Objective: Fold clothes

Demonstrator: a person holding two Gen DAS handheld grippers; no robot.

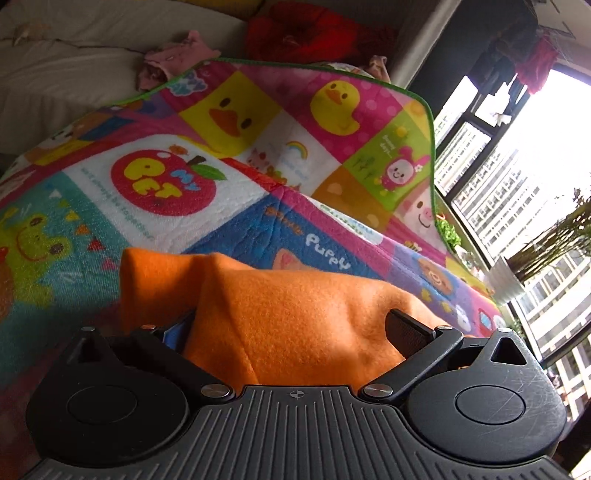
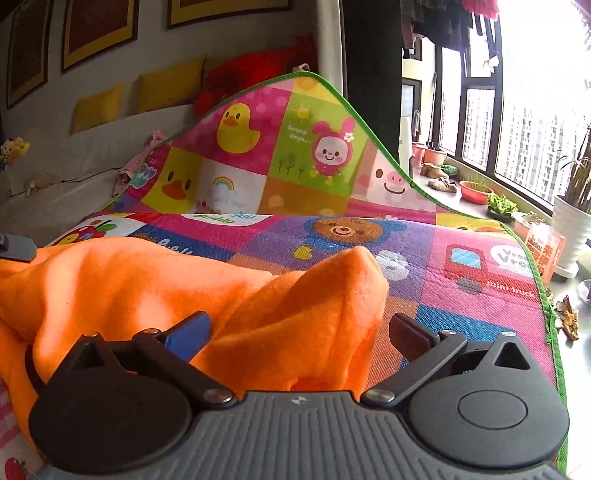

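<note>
orange fleece garment (image 2: pixel 147 280), soft and bunched into rumpled folds on a cartoon-patterned play mat (image 2: pixel 461 236), fills the spread-apart fingers of both the left gripper (image 1: pixel 291 332) and right gripper (image 2: pixel 299 332).

We see a plain bright orange fleece garment (image 2: pixel 155 280) on a cartoon play mat (image 2: pixel 480 236) of pink, purple, blue, yellow and white squares, hemmed in green. The mat's far end shows yellow ducks, a pink bunny on lime green and a small rainbow; nearer squares show a brown bear, a red mini truck and a red apple. Beyond the mat's far edge sit yellow cushions (image 2: pixel 98 107) and a red cushion (image 1: pixel 295 31).
</note>
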